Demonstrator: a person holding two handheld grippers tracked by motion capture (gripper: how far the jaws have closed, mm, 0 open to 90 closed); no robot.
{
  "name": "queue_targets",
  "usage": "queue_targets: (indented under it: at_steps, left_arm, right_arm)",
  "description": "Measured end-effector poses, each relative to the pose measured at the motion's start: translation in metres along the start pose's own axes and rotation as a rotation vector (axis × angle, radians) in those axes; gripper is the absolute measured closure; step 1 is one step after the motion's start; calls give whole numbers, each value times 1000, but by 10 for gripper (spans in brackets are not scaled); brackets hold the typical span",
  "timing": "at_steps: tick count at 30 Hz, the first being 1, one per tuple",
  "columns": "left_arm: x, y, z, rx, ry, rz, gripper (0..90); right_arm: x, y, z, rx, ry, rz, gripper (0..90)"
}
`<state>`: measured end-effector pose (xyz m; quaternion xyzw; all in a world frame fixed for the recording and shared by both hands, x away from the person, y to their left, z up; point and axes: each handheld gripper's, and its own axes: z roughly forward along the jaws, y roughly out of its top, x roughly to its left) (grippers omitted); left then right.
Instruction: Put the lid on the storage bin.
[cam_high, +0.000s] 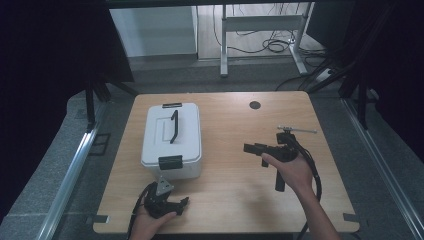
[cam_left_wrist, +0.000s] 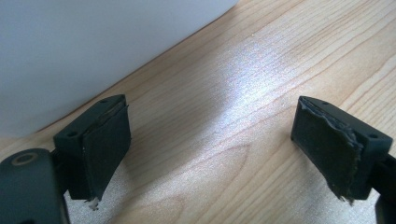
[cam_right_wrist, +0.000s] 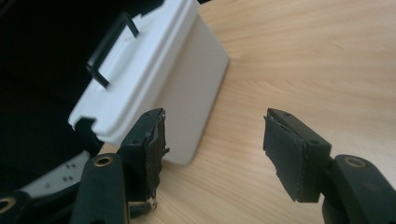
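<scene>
Tool, right: right tool (cam_high: 250, 148) is held above the worktop (cam_high: 235, 195), pointing toward the white box (cam_high: 171, 137); jaws stand wide apart, nothing between the pads (cam_right_wrist: 154, 144).
Tool, left: left tool (cam_high: 184, 203) sits low at the near edge, just in front of the box; also released, pads (cam_left_wrist: 105, 144) empty, bare wood between them.
Box position: on left half of the worktop, upright, lid down; black front latch (cam_high: 170, 162) faces the person, black handle (cam_high: 174, 126) lies on the lid.
Risk 1, shove: if the right tool comes in too fast from the side, one jaw may hit the box wall and push the box away instead of gripping. Box looks light, so it probably slides easy.
Risk 2, latch: latch is small & dark; a jaw that lands beside it can slip off the smooth plastic. Cannot tell if it is locked or loose.
Risk 3, handle: handle lies flat w/ little gap under; a pad may not get below and only scrapes the lid.
Risk 4, pads: rubber looks frayed at the edges in both tool views, so grip on plastic is maybe weaker.
Risk 5, tools meeting: both tools aim near the box front; they could knock each other there.
</scene>
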<state>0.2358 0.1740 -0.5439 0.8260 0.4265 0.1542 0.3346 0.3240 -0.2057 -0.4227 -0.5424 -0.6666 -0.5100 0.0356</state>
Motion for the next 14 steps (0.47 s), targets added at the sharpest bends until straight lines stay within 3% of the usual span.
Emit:
queue_targets:
  at_steps: [4,7,14]
  left_arm:
    - [0,0,0,2,-1,1,119]
    - [0,0,0,2,-1,-1,119]
    - [0,0,0,2,-4,2,118]
  right_arm:
    - [-13,-20,-3,-2,-18,-18,379]
    - [-23,-36,-2,48,-66,-48,378]
    - [-23,-36,-6,13,-44,-32,372]
